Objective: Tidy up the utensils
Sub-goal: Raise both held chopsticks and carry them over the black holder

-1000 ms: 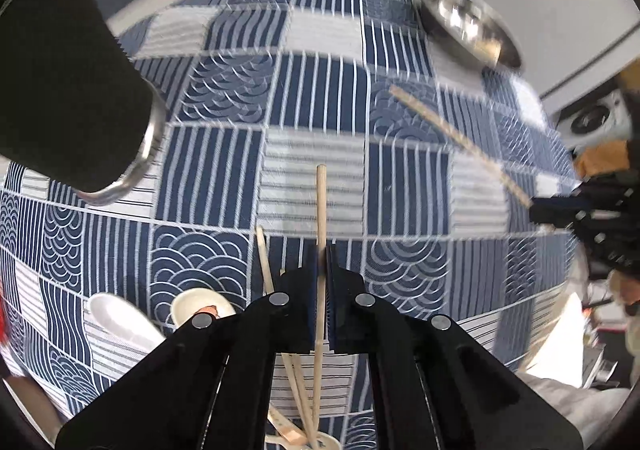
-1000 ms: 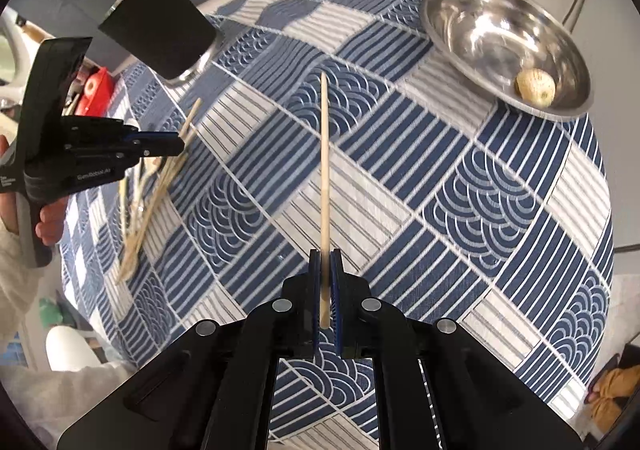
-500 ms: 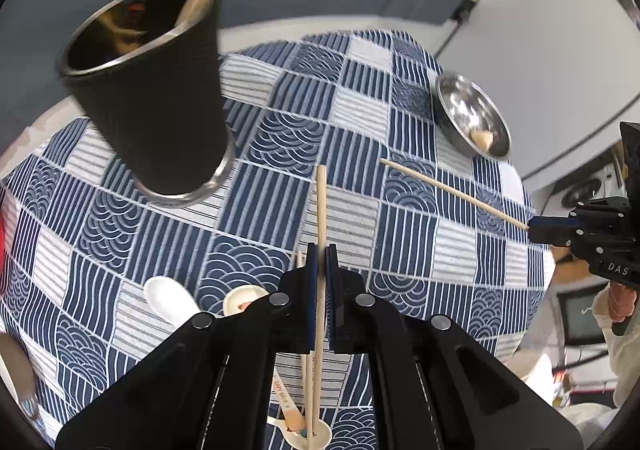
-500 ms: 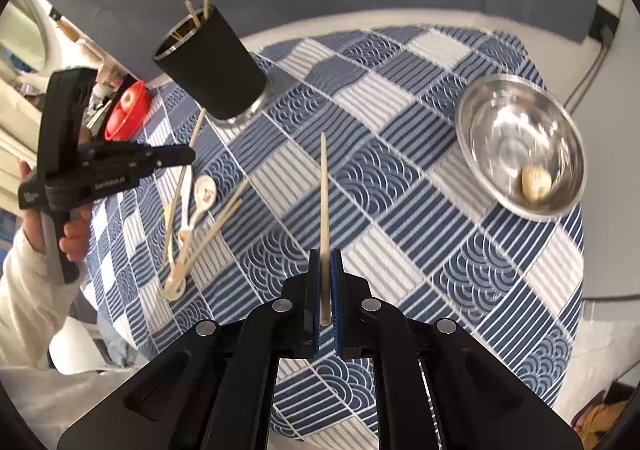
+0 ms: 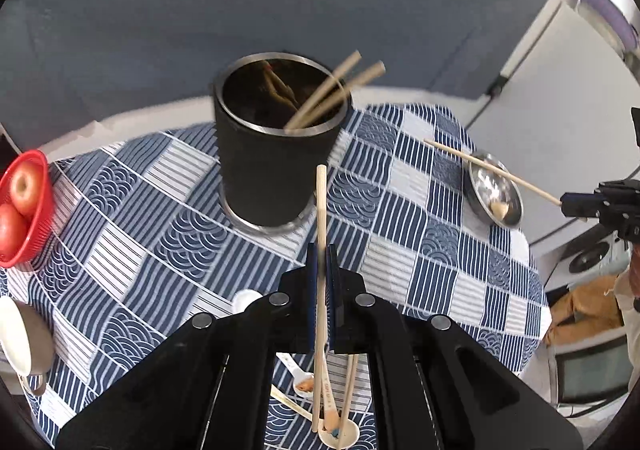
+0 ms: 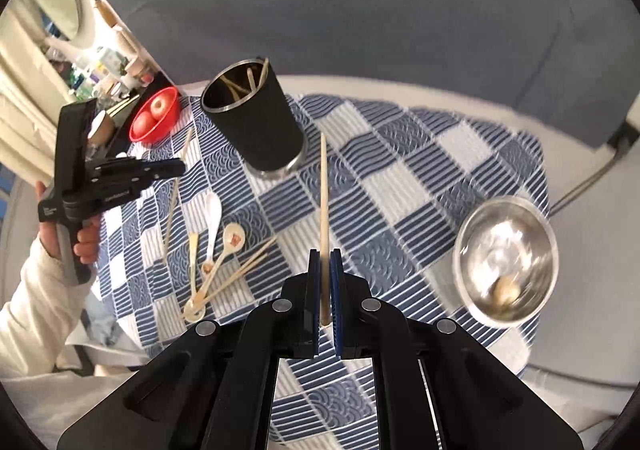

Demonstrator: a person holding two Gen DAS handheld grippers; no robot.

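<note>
My left gripper (image 5: 321, 254) is shut on a wooden chopstick (image 5: 321, 210) that points up toward the black utensil cup (image 5: 276, 154), which holds chopsticks (image 5: 328, 94). My right gripper (image 6: 325, 262) is shut on another chopstick (image 6: 324, 194), held above the table right of the cup (image 6: 256, 126). The left gripper (image 6: 176, 169) shows at the left of the right wrist view; the right gripper (image 5: 568, 199) shows at the right of the left wrist view with its chopstick (image 5: 492, 168). Spoons (image 6: 214, 210) and chopsticks (image 6: 244, 270) lie on the checked cloth.
A red basket with apples (image 5: 24, 206) stands at the table's left edge. A steel bowl (image 6: 506, 258) with a small round item sits at the right. A white cup (image 5: 18, 342) is at the near left. A grey backdrop rises behind the table.
Both grippers have lifted and tilted up with their chopsticks. The black cup has come to the centre of the left wrist view and its open top now shows.
</note>
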